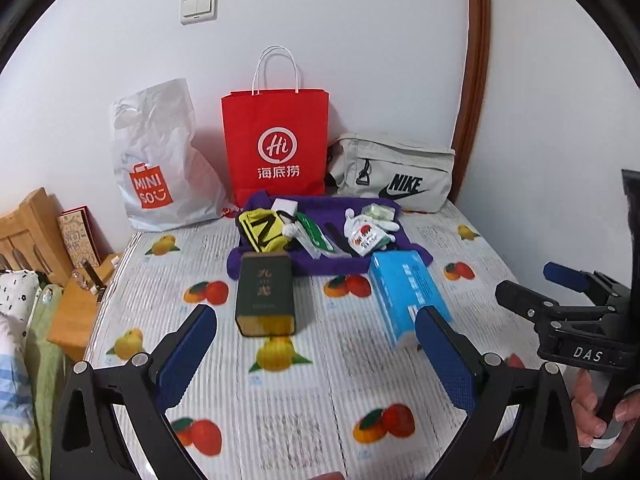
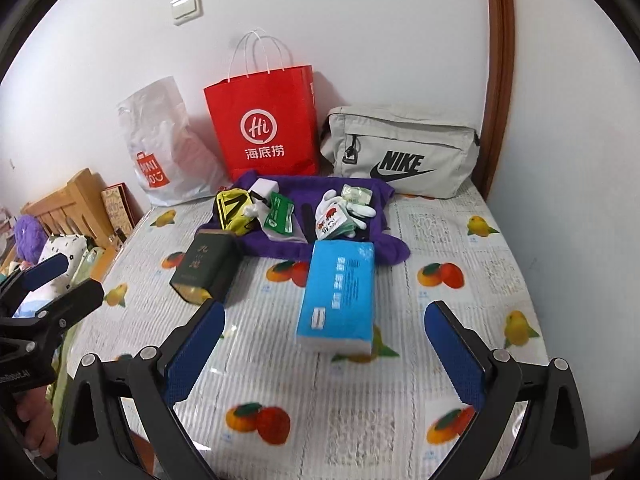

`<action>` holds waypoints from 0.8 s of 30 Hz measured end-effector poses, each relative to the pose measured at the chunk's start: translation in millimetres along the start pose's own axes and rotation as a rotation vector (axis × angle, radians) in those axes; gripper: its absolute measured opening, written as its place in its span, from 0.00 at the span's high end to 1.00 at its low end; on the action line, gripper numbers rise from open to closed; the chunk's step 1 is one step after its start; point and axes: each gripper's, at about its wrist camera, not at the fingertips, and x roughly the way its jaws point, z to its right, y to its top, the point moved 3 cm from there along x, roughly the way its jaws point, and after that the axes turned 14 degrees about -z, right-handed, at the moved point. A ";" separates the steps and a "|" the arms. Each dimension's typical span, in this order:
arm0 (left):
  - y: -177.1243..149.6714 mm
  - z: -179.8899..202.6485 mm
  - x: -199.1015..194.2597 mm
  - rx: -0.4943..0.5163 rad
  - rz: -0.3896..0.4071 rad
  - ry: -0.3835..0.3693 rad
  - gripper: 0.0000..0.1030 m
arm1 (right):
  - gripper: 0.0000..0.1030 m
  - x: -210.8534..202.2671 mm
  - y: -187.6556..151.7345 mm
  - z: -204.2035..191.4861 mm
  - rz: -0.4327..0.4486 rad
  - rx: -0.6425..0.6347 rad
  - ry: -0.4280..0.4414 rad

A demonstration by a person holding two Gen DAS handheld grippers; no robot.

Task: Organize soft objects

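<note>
Both claws are spread wide with nothing in them: the left gripper [image 1: 316, 344] and the right gripper [image 2: 324, 344] hover over the bed [image 2: 360, 420], black plastic arms with flat blue pads that look rubbery and dimpled. The bed has a glossy ribbed cover printed with oranges and lemons. Just past the left claw a dark green tin [image 1: 266, 294] lies on its side, boxy with rounded corners and a gold rim, touching neither pad. Past the right claw there's a blue tissue pack [image 2: 338, 292], soft plastic wrap, brick shaped, also lying free on the cover. Behind those two sits a rumpled purple towel [image 2: 384, 248], fuzzy looking, with a heap of small stuff on it: a yellow pouch [image 2: 234, 208] with black stripes, a green packet [image 2: 282, 216], a white box [image 2: 266, 186], and a white plush [image 2: 336, 212] with a red print. Farther back, lined up against the white wall: a crinkly white Miniso plastic bag [image 2: 168, 152], a stiff red paper bag [image 2: 266, 124] with twisted white handles, and a beige fabric Nike bag [image 2: 400, 152] slumped in the corner. A wooden headboard [image 2: 68, 200] is off to the left.
</note>
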 end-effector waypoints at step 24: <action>-46.4 4.8 -22.7 -0.035 -0.014 0.011 0.02 | 0.04 -39.8 -54.5 -7.5 0.045 -0.010 0.006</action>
